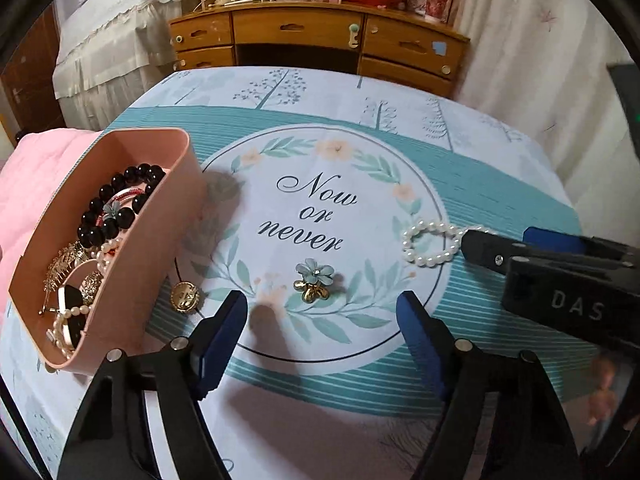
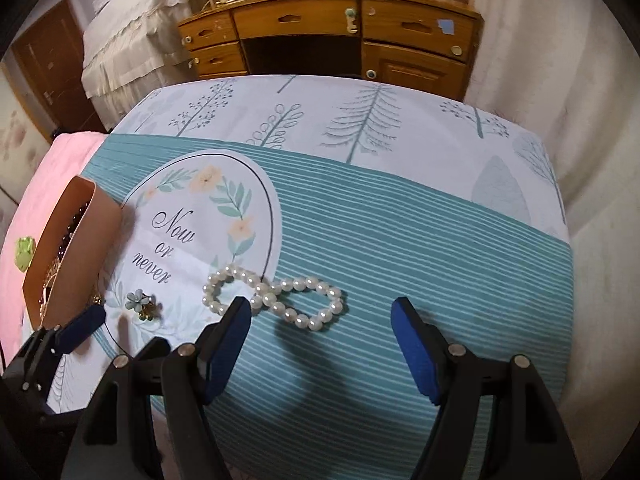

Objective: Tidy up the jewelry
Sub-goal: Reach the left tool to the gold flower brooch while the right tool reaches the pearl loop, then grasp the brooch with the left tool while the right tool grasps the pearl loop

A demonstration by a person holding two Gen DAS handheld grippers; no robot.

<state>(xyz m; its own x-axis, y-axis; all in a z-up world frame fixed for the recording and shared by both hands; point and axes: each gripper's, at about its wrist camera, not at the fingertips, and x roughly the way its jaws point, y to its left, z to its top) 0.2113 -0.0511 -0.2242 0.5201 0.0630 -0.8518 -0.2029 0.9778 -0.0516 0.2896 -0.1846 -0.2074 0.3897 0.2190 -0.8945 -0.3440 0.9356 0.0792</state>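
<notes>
Although the pink box stands open at the left of the tabletop, its near wall hides much of what lies inside: a bracelet of glossy black beads, a string of small pearls and some gold filigree pieces show, tangled together and hard to tell apart. In the right wrist view only the box's smooth outer wall and a sliver of the contents can be seen. A round gold button-like piece lies on the cloth touching or just beside the box's foot. Near it, on the printed wreath, sits a blue flower ornament with a small gold flower against it; whether the two are joined cannot be told.

The left gripper hangs over the cloth with its blue-padded jaws apart, the flower ornament lying just beyond the gap and nothing between the pads. The right gripper also has its jaws apart, holding nothing. The pearl bracelet, round creamy beads twisted into a figure of eight, lies flat on the teal striped part of the cloth, its left loop partly covered by the right gripper's left finger. In the left wrist view its far loop is hidden behind that gripper's black body.
</notes>
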